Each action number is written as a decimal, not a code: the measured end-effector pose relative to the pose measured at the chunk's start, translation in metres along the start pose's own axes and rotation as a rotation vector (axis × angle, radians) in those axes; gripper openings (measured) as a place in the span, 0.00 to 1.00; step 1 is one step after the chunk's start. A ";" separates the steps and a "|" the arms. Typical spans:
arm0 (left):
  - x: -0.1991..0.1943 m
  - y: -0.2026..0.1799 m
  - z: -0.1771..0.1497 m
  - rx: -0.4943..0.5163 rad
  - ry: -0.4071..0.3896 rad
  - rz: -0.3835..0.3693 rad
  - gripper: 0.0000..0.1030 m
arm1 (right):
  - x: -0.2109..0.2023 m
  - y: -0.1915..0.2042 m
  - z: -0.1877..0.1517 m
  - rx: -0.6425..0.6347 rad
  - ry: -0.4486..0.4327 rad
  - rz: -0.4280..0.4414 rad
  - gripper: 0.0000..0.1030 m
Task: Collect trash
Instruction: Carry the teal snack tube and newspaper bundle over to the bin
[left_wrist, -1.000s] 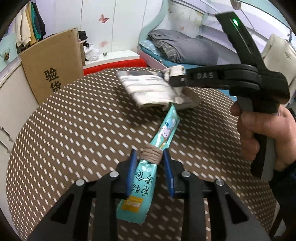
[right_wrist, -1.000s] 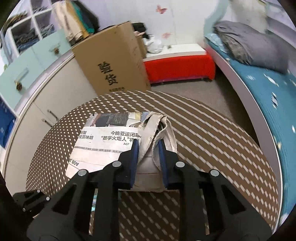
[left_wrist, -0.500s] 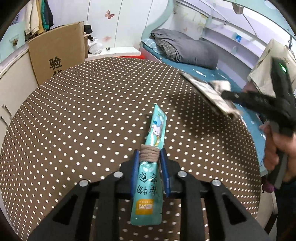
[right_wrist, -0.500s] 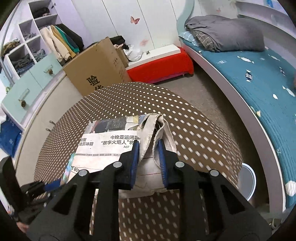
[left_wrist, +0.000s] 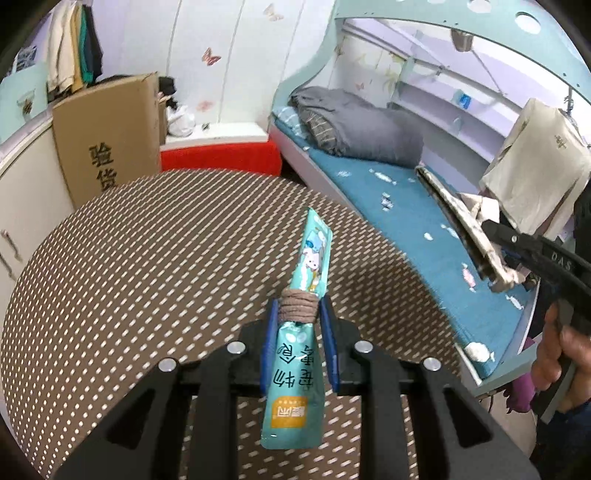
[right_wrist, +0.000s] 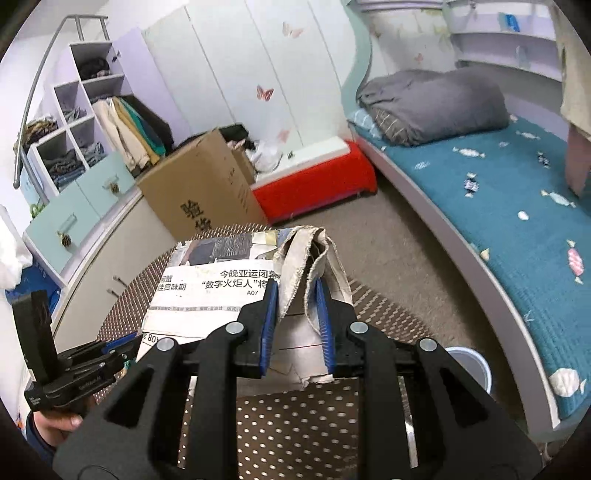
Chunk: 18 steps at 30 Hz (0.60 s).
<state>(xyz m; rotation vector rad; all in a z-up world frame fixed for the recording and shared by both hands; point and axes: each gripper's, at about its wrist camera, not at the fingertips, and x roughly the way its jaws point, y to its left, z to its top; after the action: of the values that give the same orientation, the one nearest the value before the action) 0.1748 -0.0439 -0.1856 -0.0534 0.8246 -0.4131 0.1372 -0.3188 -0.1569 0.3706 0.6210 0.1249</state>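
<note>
Teal foil marks the snack wrapper (left_wrist: 300, 354) your left tool (left_wrist: 298, 325) pinches at its band of brown hair ties (left_wrist: 298, 309), clear of the dotted table (left_wrist: 147, 266) so it can be carried off. Your right tool (right_wrist: 295, 314) clamps a crumpled beige rag (right_wrist: 314, 258) together with a folded newspaper (right_wrist: 207, 295), both lifted beyond the table edge, probably toward the white bin (right_wrist: 471, 363) on the floor

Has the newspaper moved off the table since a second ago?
Yes. The newspaper, clamped in the right gripper, has left the polka-dot table and now hangs rightward, over the blue bed.
</note>
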 end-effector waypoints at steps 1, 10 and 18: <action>-0.001 -0.008 0.005 0.005 -0.011 -0.008 0.21 | -0.008 -0.006 0.002 0.005 -0.019 -0.013 0.21; 0.014 -0.080 0.044 0.088 -0.055 -0.113 0.21 | -0.060 -0.079 0.012 0.090 -0.112 -0.147 0.21; 0.039 -0.153 0.050 0.148 -0.030 -0.220 0.21 | -0.069 -0.147 -0.005 0.191 -0.094 -0.276 0.21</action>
<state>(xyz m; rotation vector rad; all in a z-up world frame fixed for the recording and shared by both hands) 0.1829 -0.2051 -0.1470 -0.0121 0.7590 -0.6780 0.0795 -0.4690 -0.1784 0.4687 0.5865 -0.2167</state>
